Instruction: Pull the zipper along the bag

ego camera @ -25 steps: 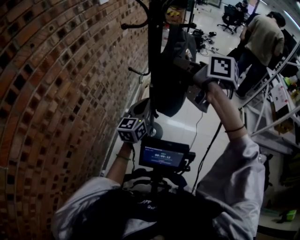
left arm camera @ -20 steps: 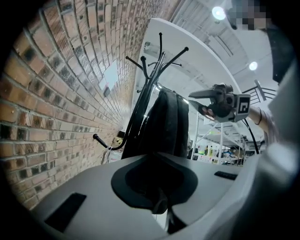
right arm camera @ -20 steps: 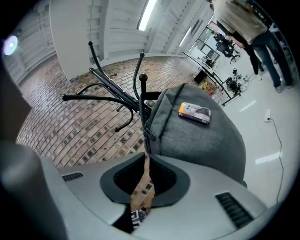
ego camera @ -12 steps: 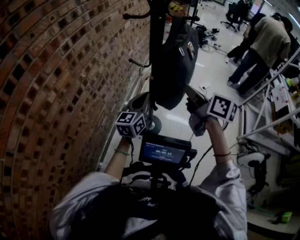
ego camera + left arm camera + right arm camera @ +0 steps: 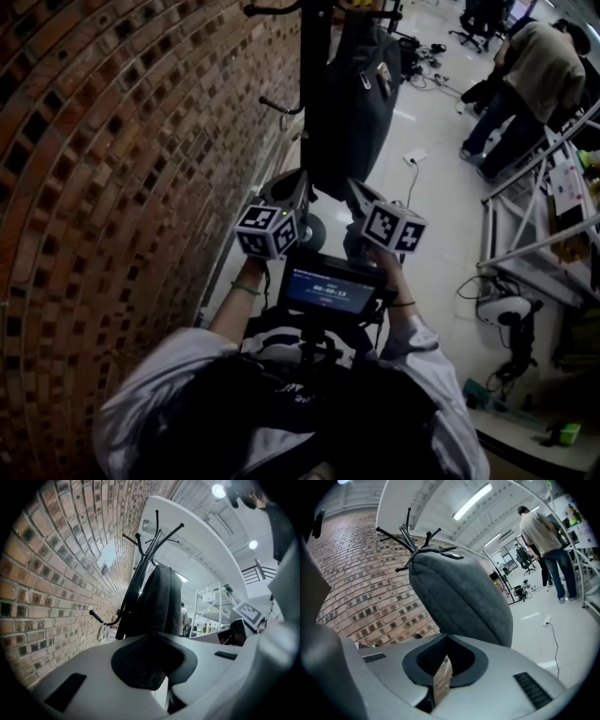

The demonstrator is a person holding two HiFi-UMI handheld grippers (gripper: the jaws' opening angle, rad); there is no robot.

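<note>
Bag [image 5: 352, 112] hangs on coat rack [image 5: 314, 56], long axis 12-to-6. Left gripper [image 5: 300, 180] jaws clamp bag bottom. Right gripper [image 5: 352, 186] jaws, just closing, sit together and empty; bag at their 12 o'clock.

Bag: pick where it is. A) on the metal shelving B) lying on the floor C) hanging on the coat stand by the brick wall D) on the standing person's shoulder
C: the bag hangs from the coat stand, right beside the brick wall.
</note>
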